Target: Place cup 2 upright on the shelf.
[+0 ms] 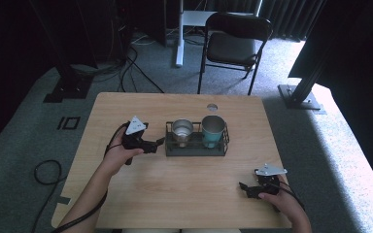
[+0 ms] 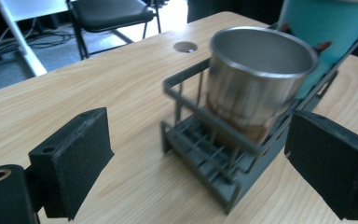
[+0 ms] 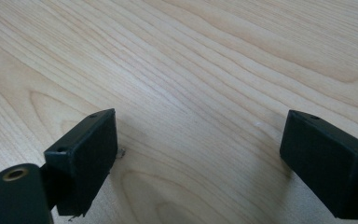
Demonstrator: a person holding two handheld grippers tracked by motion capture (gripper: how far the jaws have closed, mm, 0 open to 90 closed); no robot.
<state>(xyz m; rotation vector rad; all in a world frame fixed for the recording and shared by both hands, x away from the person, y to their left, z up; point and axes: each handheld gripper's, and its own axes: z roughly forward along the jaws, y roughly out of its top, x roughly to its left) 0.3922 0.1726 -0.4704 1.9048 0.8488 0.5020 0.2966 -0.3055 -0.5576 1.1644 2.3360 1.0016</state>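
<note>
Two cups sit in wire rack (image 1: 196,145) at frame centre; left gripper (image 1: 156,144), jaws apart, approaches steel cup (image 1: 182,131). Next: close on it. Right gripper (image 1: 245,188) idles lower right, jaws apart.

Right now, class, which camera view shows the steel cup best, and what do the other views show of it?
The left gripper view: the steel cup stands close and large in the dark wire rack, its rim and wall plain to see. In the high view it is a small cup beside the teal cup. The right gripper view looks at bare table.
</note>
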